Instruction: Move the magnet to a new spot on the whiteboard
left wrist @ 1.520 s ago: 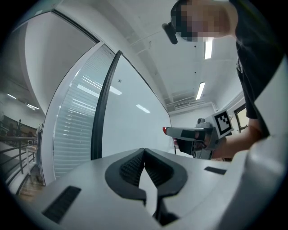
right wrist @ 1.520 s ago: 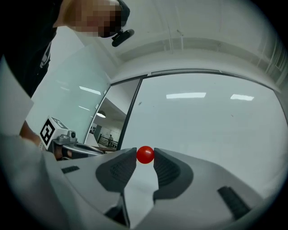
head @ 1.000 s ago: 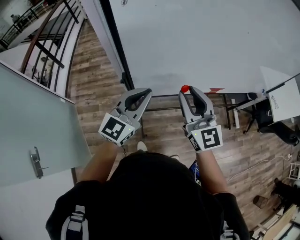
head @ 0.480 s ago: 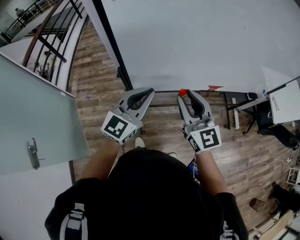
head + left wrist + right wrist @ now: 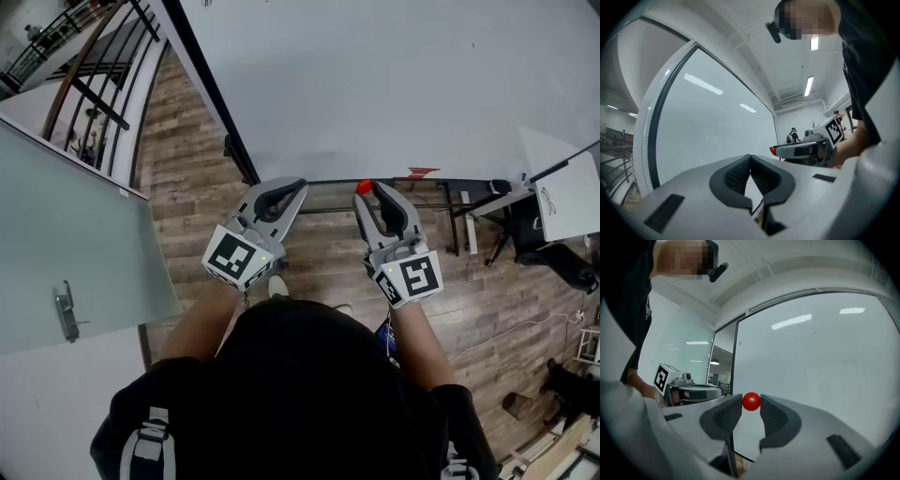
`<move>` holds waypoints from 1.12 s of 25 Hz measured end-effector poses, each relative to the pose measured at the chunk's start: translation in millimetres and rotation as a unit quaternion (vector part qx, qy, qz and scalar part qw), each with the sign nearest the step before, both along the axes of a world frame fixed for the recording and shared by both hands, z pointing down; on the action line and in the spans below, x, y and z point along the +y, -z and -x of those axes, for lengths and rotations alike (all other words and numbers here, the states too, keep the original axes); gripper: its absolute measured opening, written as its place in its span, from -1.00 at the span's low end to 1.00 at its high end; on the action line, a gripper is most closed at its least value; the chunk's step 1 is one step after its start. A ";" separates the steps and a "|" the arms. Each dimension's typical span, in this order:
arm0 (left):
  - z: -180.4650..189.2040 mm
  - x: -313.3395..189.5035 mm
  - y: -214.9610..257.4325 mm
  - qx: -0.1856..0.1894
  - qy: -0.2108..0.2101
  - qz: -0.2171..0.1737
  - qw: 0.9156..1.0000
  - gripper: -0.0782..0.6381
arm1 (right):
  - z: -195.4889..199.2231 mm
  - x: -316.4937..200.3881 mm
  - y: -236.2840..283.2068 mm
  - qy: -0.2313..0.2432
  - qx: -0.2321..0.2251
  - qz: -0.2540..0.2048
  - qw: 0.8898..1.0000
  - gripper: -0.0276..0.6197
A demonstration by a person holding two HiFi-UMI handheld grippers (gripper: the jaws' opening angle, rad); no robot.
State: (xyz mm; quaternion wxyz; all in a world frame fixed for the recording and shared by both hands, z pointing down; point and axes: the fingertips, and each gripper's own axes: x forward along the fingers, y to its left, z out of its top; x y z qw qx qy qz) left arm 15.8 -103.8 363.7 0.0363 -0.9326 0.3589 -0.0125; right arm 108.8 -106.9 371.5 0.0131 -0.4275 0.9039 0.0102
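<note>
So the right gripper (image 5: pixel 751 405) is pinching the little red magnet (image 5: pixel 751 401) right at the tips of its jaws, and the ball is sitting snug between the two ribbed pads (image 5: pixel 729 416). It's being held up in front of the whiteboard (image 5: pixel 815 357), down near the board's lower edge going by the head view, but I honestly can't tell if the magnet is touching the surface or just hanging close to it. The left gripper (image 5: pixel 292 185) is hanging just beside the right one at about the same height, and its jaws are pressed together with nothing between them, the tips meeting in a point. Both are pointing at the board. The person's bare forearms (image 5: pixel 192 323) are reaching out from a dark top. Underneath it all the wood plank floor (image 5: pixel 192 178) is showing, with a glass door (image 5: pixel 75 244) and a railing (image 5: pixel 89 80) off to the left.
</note>
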 end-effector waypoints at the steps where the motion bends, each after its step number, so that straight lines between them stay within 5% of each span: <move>1: -2.0 0.6 -0.4 -0.001 0.000 0.000 1.000 -0.77 | -2.4 0.6 -0.2 -0.001 0.000 0.000 1.000 -0.55; 17: -17.6 -4.7 -1.4 0.001 0.005 0.003 1.000 -0.77 | -22.2 -5.6 2.9 -0.002 0.006 -0.005 1.000 -0.55; 28: 10.2 -25.3 -1.0 0.009 -0.022 0.003 1.000 -0.77 | 10.8 -24.3 1.6 -0.024 0.012 -0.001 1.000 -0.55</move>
